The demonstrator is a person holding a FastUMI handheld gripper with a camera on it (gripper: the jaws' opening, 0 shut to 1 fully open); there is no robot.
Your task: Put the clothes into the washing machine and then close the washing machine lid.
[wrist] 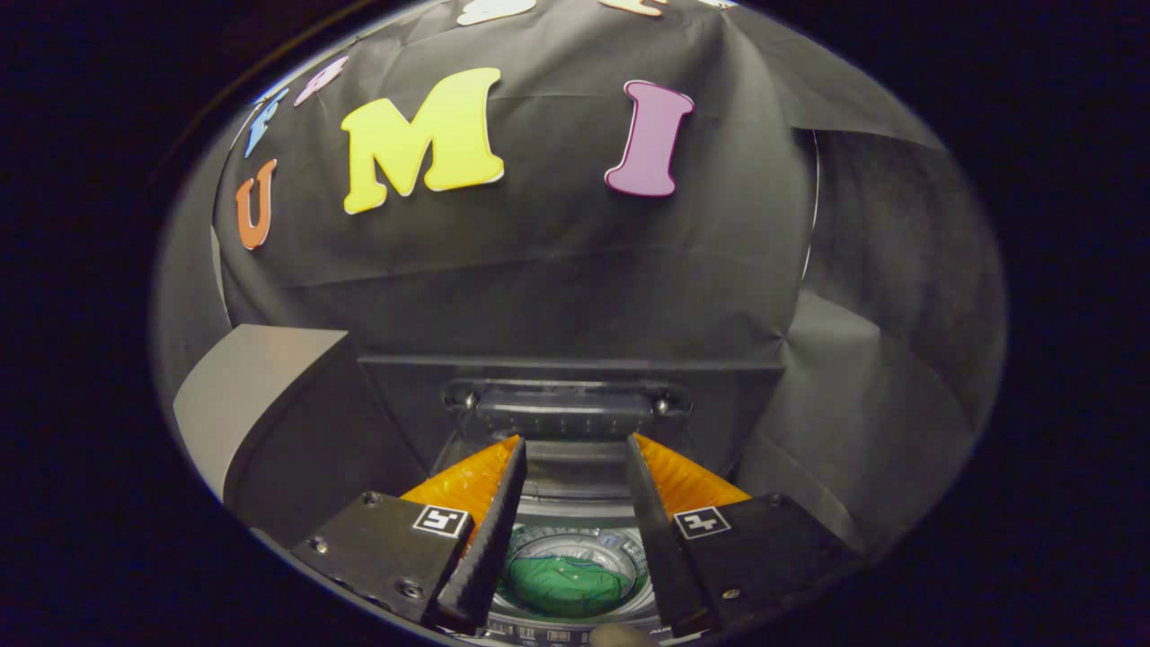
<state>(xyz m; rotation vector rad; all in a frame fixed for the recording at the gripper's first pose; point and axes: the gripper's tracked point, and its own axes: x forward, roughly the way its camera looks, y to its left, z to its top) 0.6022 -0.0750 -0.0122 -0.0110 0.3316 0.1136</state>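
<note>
A green garment (566, 582) lies inside the round drum (620, 550) of the top-loading washing machine, seen down between my two fingers. My gripper (575, 442) hangs above the drum, open, with nothing between its fingers. The machine's lid (575, 386) stands upright just beyond the fingertips, dark, with a handle or hinge bar (564, 412) across its lower part. The garment sits well below the fingers, apart from them.
A grey box-like object (260, 395) stands to the left of the raised lid. Black cloth walls hang behind the machine and to the right (862, 431). The machine's control strip (548, 634) runs along its near rim under the fingers.
</note>
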